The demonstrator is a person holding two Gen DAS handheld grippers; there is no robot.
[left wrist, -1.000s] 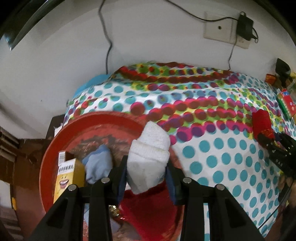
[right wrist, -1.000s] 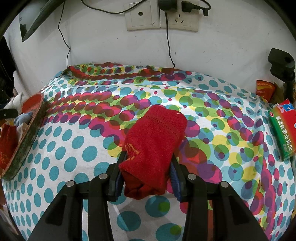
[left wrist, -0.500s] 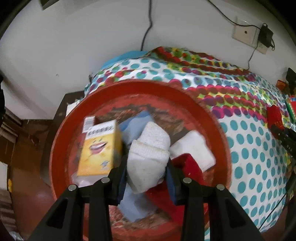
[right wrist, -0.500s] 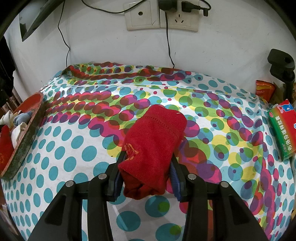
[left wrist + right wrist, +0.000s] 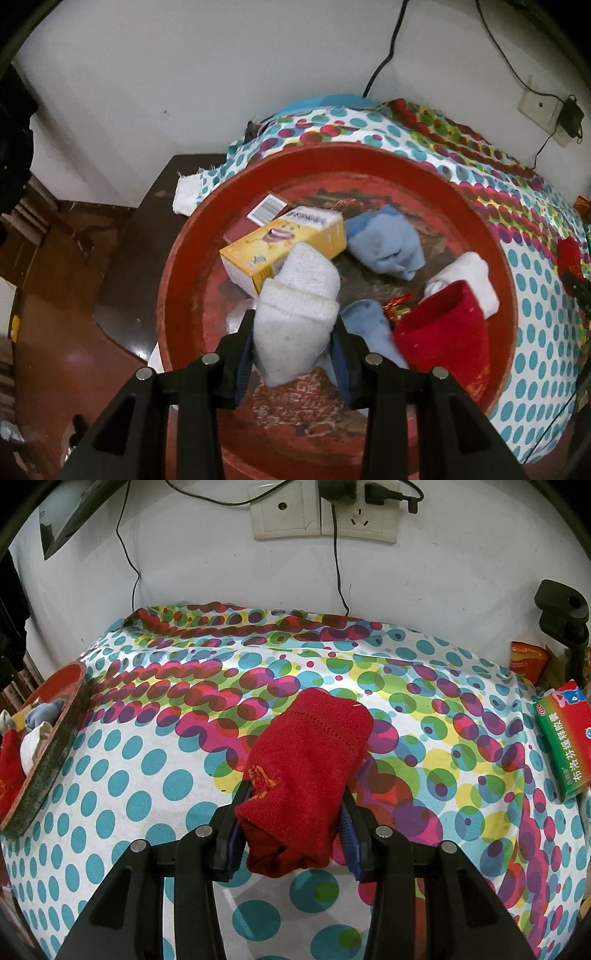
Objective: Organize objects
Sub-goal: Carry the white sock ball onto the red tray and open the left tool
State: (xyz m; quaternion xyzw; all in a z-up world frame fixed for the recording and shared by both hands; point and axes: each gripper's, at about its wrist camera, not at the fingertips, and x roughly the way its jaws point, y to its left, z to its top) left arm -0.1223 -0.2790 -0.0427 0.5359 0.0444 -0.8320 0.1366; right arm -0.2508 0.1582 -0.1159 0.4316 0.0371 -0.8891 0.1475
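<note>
Since it's soft and light, the white sock (image 5: 295, 317) squashes in the left tongs (image 5: 293, 354), clenched mid-bundle over the red tray (image 5: 369, 158); should drop without bouncing. Right wrist: right tongs (image 5: 293, 834) clamp the red sock (image 5: 306, 775) above the table (image 5: 129, 775), equally limp, gripped across its middle.

wrist views angled down, sharing red tray (image 5: 177, 280)

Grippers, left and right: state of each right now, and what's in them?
Left gripper: shut on the white sock, above the red tray.
Right gripper: shut on the red sock, over the dotted cloth.
</note>
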